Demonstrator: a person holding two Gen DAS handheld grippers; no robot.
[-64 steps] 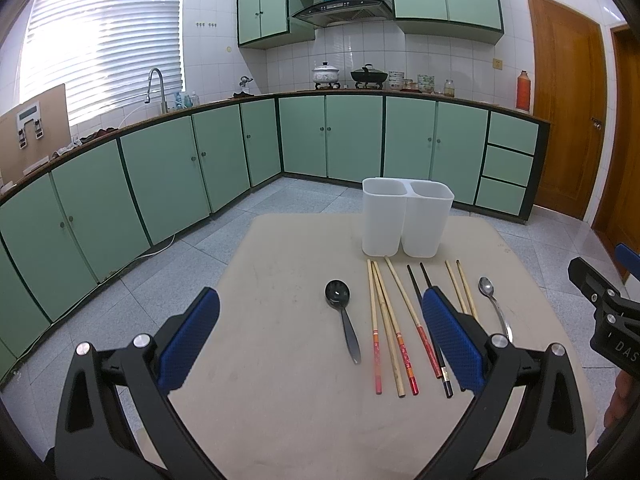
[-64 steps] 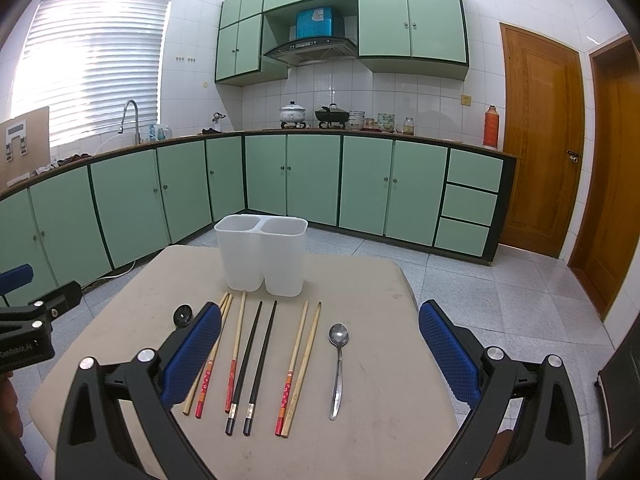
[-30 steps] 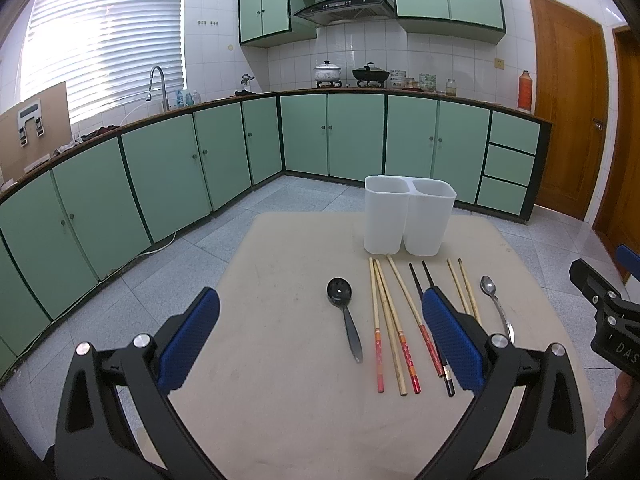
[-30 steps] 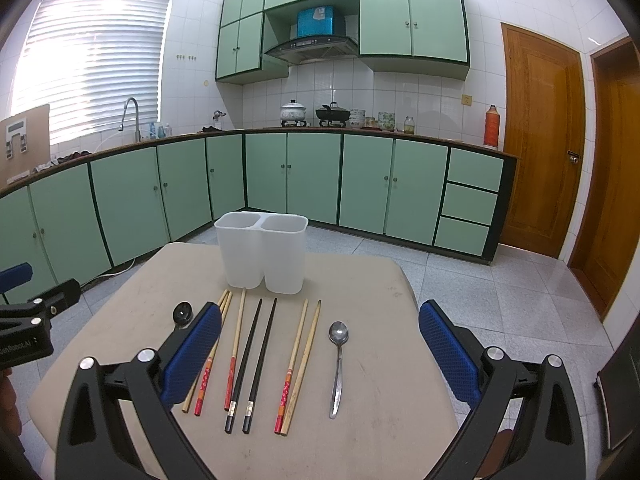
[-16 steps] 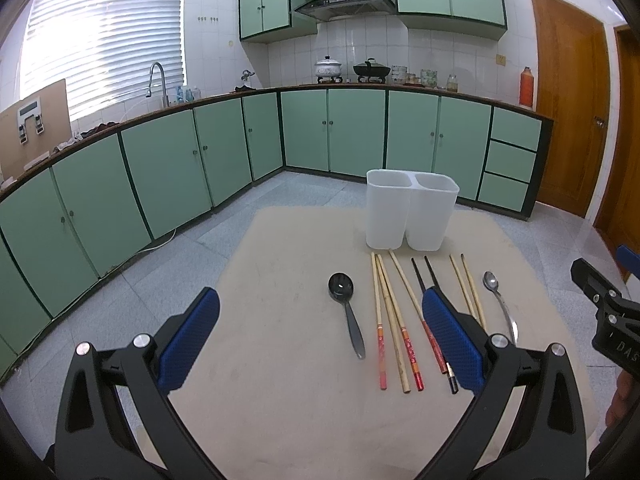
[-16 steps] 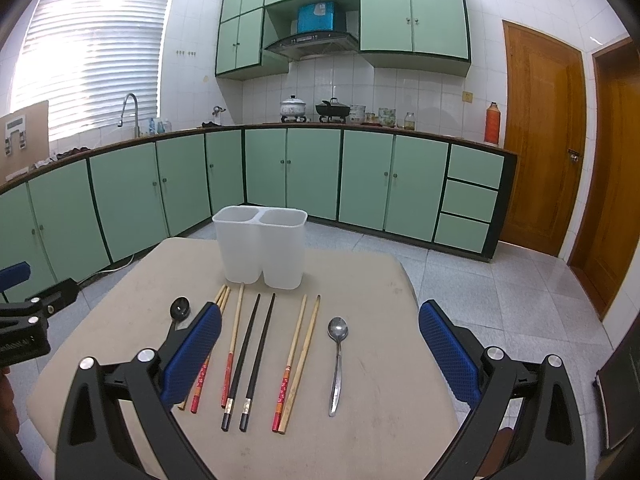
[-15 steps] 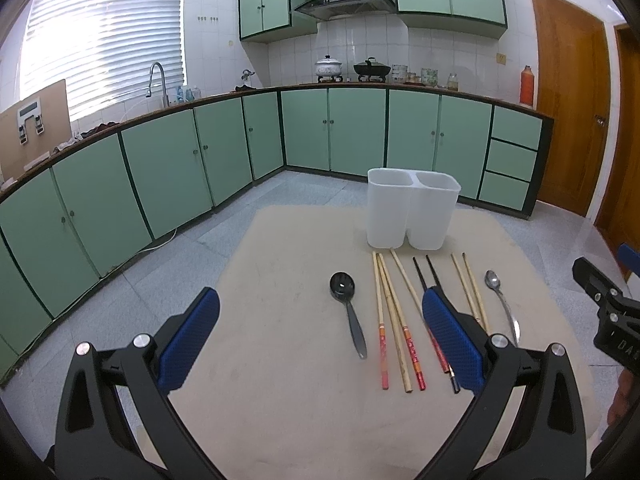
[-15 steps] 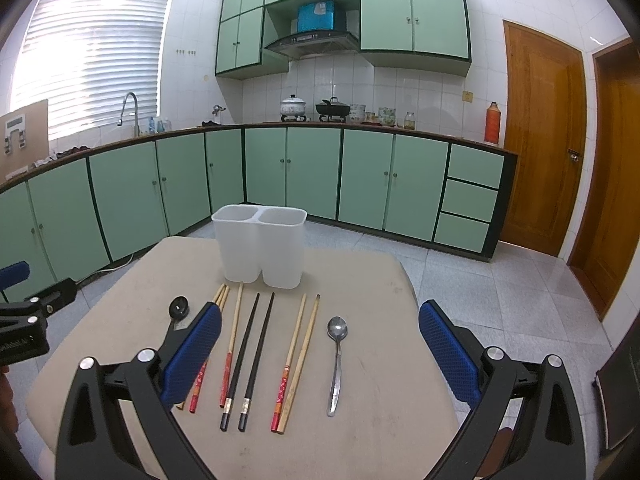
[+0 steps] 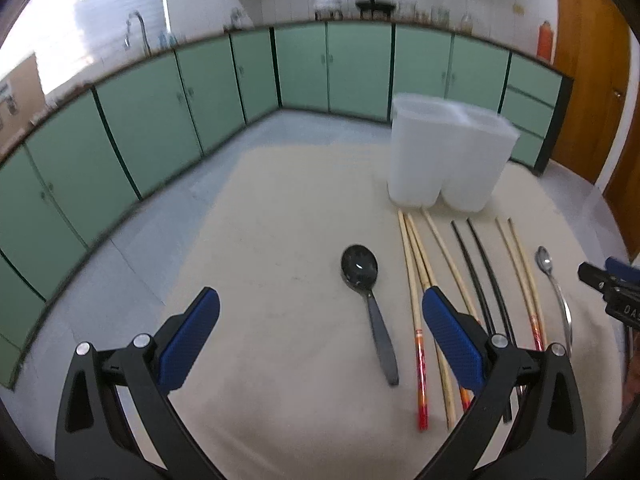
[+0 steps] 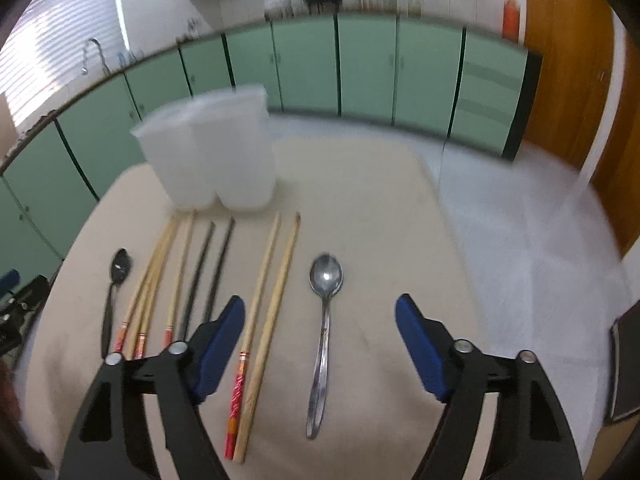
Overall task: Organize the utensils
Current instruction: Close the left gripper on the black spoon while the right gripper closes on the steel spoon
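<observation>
From my left wrist, my left fingers (image 9: 320,320) spread wide above the desk (image 9: 260,280), the black spoon (image 9: 366,292) between them, untouched. From my right wrist, my right fingers (image 10: 320,320) have just been narrowing, apart around the steel spoon (image 10: 323,328); white holder (image 10: 216,152) behind.

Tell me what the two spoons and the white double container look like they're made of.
Silver spoon: polished metal, likely steel; it mirrors the light. Black spoon: probably glossy plastic; dark, with one small highlight in the bowl. White two-compartment container: seemingly translucent plastic with a matte, frosted look, though motion blur softens it.
</observation>
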